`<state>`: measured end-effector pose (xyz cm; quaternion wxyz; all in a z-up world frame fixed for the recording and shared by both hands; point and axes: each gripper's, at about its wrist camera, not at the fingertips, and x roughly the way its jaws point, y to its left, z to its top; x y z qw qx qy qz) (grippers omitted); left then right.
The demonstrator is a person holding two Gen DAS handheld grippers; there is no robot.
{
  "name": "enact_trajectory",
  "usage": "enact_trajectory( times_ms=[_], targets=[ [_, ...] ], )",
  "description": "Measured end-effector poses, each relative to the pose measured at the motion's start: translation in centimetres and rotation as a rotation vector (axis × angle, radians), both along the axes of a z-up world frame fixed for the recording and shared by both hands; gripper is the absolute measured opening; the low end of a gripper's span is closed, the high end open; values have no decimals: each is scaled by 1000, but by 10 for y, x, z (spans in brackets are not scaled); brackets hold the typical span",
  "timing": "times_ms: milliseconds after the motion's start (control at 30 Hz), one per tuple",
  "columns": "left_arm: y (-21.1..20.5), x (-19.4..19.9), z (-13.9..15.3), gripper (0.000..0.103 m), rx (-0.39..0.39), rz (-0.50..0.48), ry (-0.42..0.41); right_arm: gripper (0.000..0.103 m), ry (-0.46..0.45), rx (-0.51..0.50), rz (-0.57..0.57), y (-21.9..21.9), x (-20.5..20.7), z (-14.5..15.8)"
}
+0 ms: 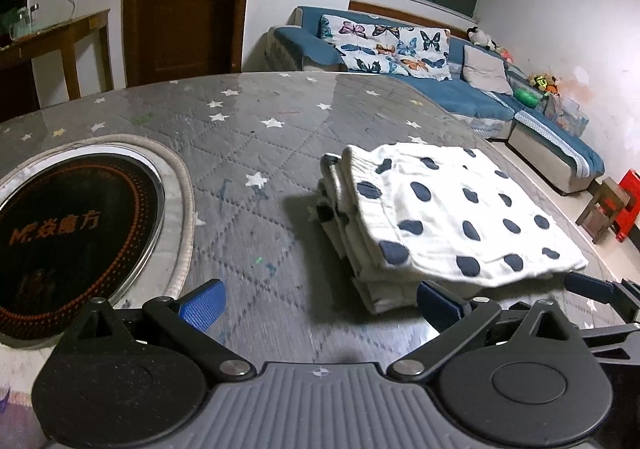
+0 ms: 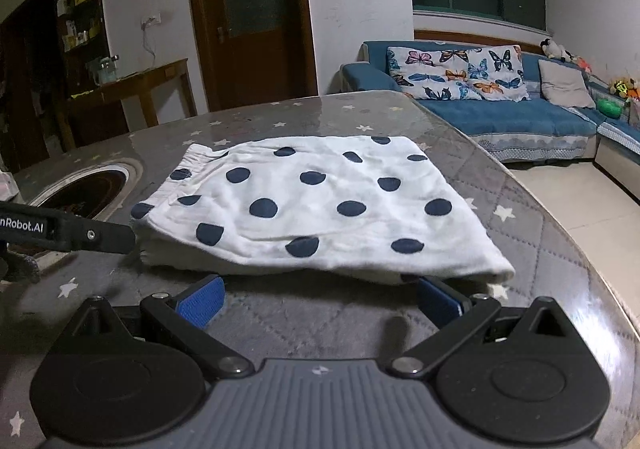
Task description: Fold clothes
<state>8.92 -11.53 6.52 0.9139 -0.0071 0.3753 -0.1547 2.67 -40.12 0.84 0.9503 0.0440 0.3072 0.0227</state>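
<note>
White cotton garment with navy polka dots (image 2: 316, 205) sits folded in thick layered stack on grey quilted star-print surface (image 1: 248, 137), near its edge, round black induction hob (image 1: 72, 237) off to left. Left claw (image 1: 320, 301) spread wide, empty, hovering just beside stack's near corner. Right claw (image 2: 320, 303) also apart, nothing held, right at front hem. Guessing fold's basically done, both parked low to tidy or square edges.
</note>
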Motion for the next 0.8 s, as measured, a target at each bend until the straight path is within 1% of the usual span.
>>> enact_trajectory(
  times_ms=[200,300,800],
  targets=[
    [-3,-17,3,103,17,-9,-33,103,-2,28,-15,1,-13,-6],
    [-3,-23,4,103,16,-11,-43,103,-12,26,-30,2,-19,-7],
    [-5,-46,3,103,13,-12,-47,103,-38,-7,-34,6,-39,-3]
  ],
)
